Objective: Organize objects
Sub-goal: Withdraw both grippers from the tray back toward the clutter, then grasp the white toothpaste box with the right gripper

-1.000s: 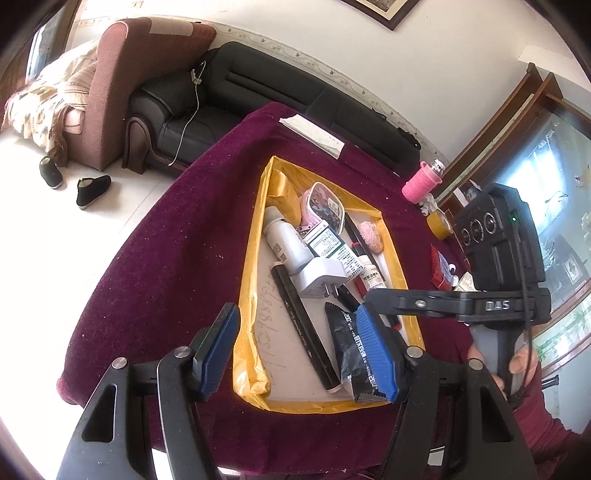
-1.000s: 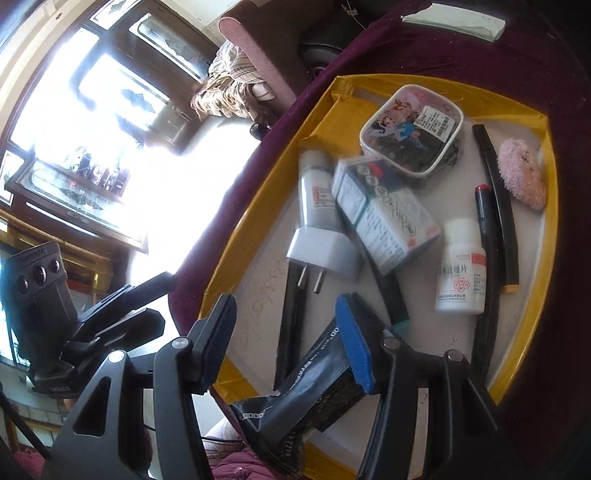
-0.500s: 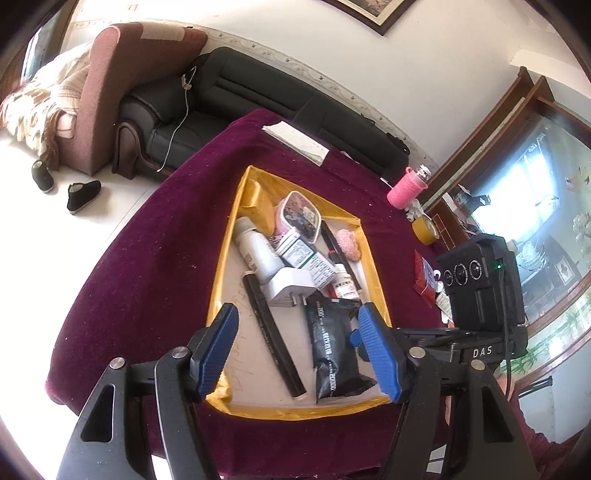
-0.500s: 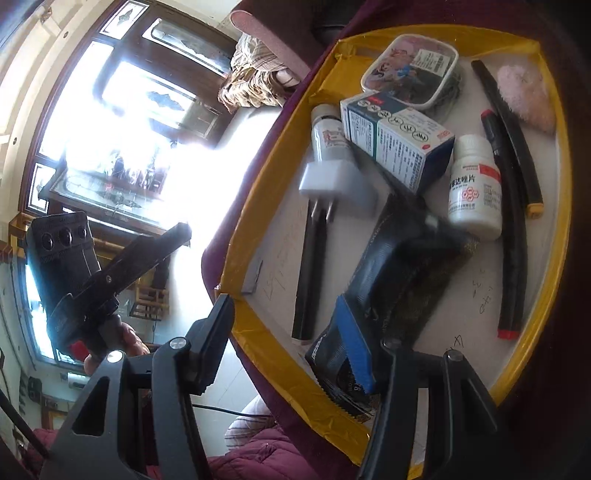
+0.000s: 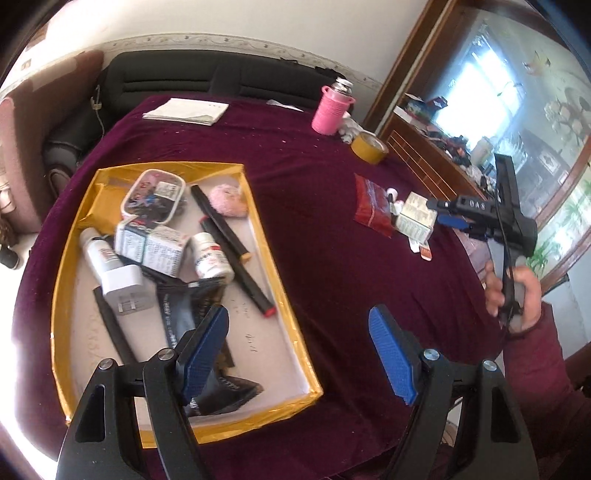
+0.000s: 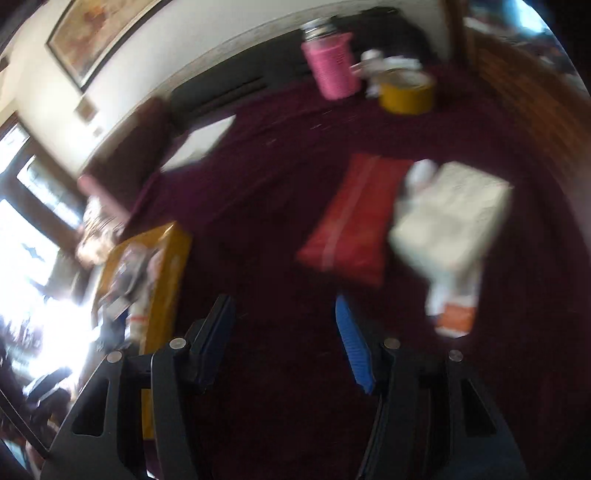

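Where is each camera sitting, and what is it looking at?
Left wrist view: sits on the left gripper, looking down over open blue pads at the yellow-edged cardboard tray on the maroon tablecloth; the person's right hand and the right gripper show.
Right wrist view: sits on the right gripper, blurred, facing the red plastic packet and white medicine box; only its own fingers show.
Shared: the packet, box, pink ribbed flask, yellow tape roll and tray.

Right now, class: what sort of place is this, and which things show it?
Probably a home living room: a black sofa along the wall, a framed picture above, and a cloth-covered table holding household odds and ends.
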A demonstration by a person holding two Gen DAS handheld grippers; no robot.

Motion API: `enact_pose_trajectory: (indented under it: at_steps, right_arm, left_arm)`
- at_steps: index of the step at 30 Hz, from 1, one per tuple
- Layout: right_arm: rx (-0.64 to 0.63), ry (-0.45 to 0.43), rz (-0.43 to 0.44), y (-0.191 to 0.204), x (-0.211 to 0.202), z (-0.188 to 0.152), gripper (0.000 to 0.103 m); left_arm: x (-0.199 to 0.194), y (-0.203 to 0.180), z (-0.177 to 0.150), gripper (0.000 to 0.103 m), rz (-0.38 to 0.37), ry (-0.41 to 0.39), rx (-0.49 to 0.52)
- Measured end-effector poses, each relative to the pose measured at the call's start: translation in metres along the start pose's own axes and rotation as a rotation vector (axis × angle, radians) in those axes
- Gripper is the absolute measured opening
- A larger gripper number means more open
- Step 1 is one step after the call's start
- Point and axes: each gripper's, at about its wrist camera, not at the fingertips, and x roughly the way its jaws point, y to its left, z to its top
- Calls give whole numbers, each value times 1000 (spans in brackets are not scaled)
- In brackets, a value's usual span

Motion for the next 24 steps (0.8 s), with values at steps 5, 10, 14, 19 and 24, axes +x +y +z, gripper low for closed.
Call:
enact_pose_trajectory:
  at_steps: [5,10,14,19,24]
  right_arm:
    - [122,-91,-148,-62,-5,40,56]
    - [149,-97,-255,-83,41,91,56]
    - [188,76,-206,-101,90,107,56]
    - [46,216,156,-41,101,73,58]
    - [-116,323,378,8,87,39,57]
  left_arm:
    - [13,-21,-6,73,-21,42,28]
    - [13,-16,-8,73,-26,53,-40]
    - [3,-16,-12,73,-5,33,-39]
    - [9,-16,-8,73,-13,37,-39]
    - [25,-35,-8,73,-51,70,-2]
